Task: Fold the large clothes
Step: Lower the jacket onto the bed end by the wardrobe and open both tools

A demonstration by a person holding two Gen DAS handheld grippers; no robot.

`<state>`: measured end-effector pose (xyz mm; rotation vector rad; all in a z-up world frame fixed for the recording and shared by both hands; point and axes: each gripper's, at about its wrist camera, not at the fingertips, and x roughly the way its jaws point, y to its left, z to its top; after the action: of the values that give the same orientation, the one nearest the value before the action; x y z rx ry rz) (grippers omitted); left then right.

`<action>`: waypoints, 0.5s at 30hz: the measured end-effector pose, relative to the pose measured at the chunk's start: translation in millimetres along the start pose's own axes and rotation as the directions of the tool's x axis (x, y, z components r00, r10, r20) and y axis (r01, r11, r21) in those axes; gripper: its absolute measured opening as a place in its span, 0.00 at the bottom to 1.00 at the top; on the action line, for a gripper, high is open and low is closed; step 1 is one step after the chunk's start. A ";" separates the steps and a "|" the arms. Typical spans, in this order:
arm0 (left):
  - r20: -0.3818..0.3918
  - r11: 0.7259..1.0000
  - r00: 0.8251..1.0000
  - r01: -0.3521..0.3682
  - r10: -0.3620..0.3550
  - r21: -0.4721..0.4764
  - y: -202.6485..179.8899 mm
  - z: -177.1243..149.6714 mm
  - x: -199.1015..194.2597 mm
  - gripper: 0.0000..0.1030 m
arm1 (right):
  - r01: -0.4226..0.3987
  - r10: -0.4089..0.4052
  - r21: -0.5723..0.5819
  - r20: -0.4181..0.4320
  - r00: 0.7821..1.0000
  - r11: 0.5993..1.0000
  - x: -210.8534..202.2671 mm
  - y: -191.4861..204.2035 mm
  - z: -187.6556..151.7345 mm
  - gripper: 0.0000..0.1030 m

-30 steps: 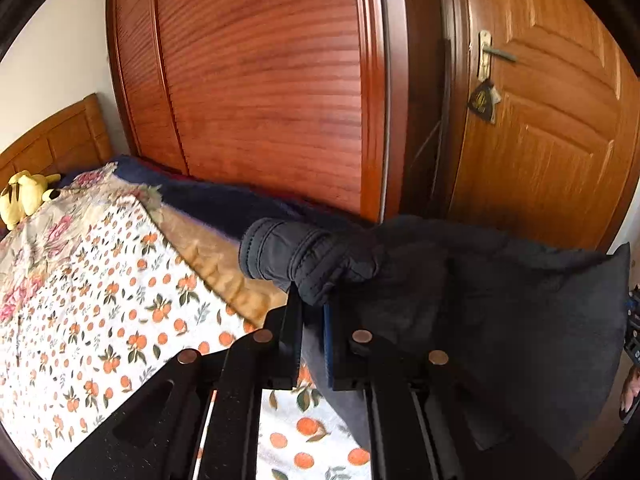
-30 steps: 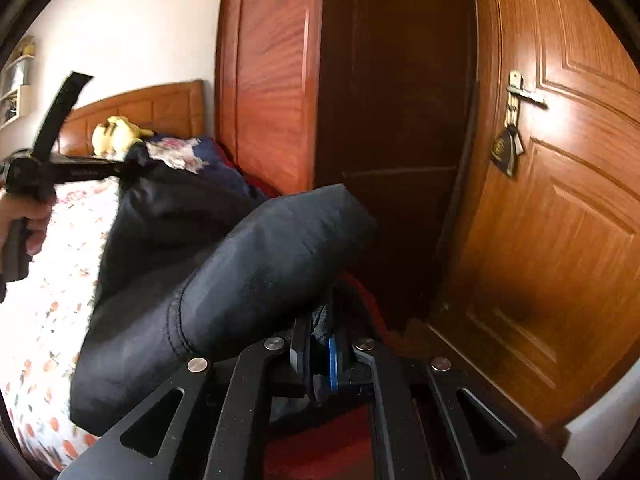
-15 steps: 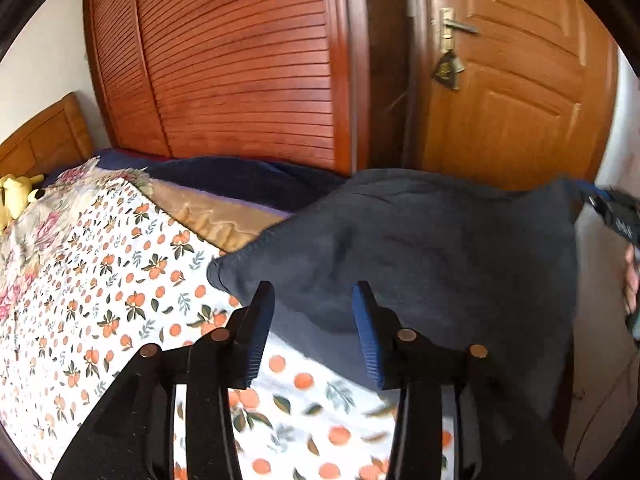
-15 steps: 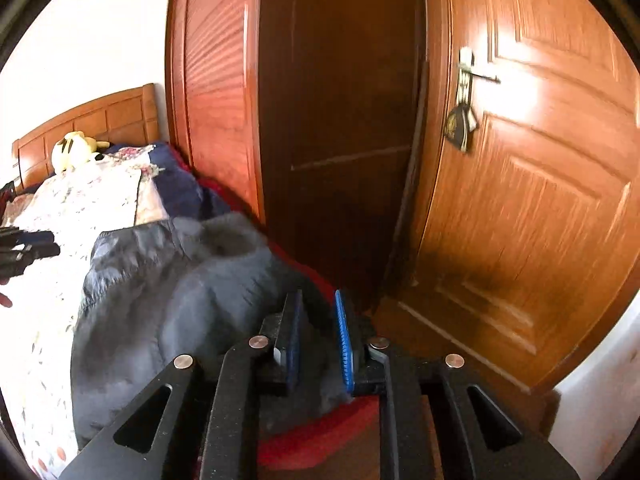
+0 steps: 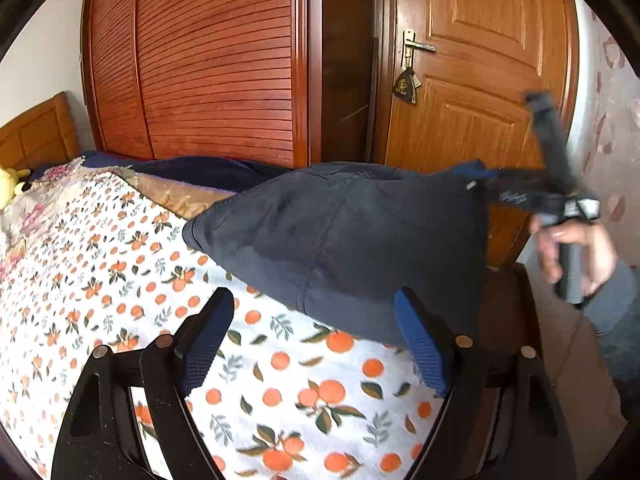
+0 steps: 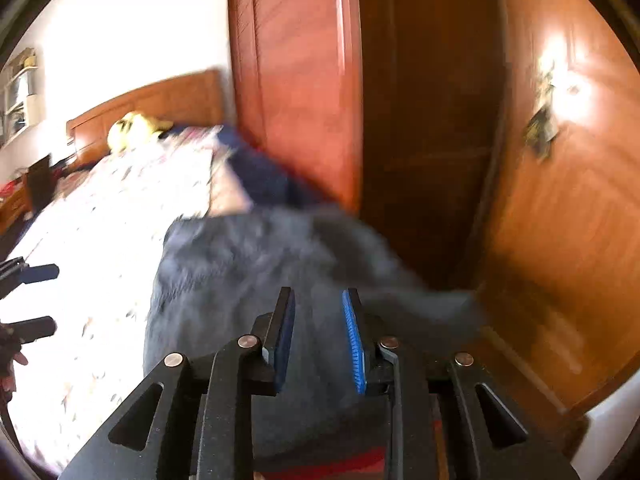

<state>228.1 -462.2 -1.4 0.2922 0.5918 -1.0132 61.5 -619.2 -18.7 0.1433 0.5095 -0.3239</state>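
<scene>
Left wrist view shows the left gripper (image 5: pixel 310 338) with its blue-padded fingers (image 5: pixel 205 340) spread wide, holding nothing, just short of the near edge of the dark jacket (image 5: pixel 352 248). That jacket lies in a folded heap on the bedspread (image 5: pixel 120 264) (white, printed with oranges and leaves), at the foot end of the bed. Its far right corner is lifted off the bed and meets the right gripper (image 5: pixel 496 188), whose fingertips are blurred there, so from this side I cannot tell whether they pinch the cloth. A hand (image 5: pixel 576 248) grips that tool's handle, right of the jacket.

Right wrist view is smeared by motion. The fingers (image 6: pixel 354 340) of the right gripper (image 6: pixel 319 334) stand a modest gap apart above the jacket (image 6: pixel 248 280), with dark cloth seen between and beyond them; no pinch is visible. Left of the jacket, at the frame edge, the two prongs of the left gripper (image 6: pixel 34 298) show, well apart.

Behind the jacket stand a slatted wardrobe (image 5: pixel 208 64) and a wooden door (image 5: pixel 476 72). Beyond the jacket, a yellow plush toy (image 5: pixel 10 188) rests by the headboard (image 5: pixel 36 136).
</scene>
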 end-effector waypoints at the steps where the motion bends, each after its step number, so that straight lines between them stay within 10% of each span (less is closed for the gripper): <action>1: 0.003 1.000 1.000 -0.003 0.003 -0.019 1.3 -5.4 -2.6 0.81 | 0.028 -0.028 -0.002 -0.026 0.999 1.000 7.5 -2.6 -5.4 0.24; 15: 0.054 0.991 0.996 -0.058 0.065 -0.118 14.7 -61.1 -47.9 0.81 | 0.145 -0.143 0.035 -0.056 0.988 0.989 10.6 0.4 -27.2 0.25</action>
<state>202.1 -390.8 -23.1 0.1765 0.5836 -0.9208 58.0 -615.9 -47.6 0.1531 0.5677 -0.4723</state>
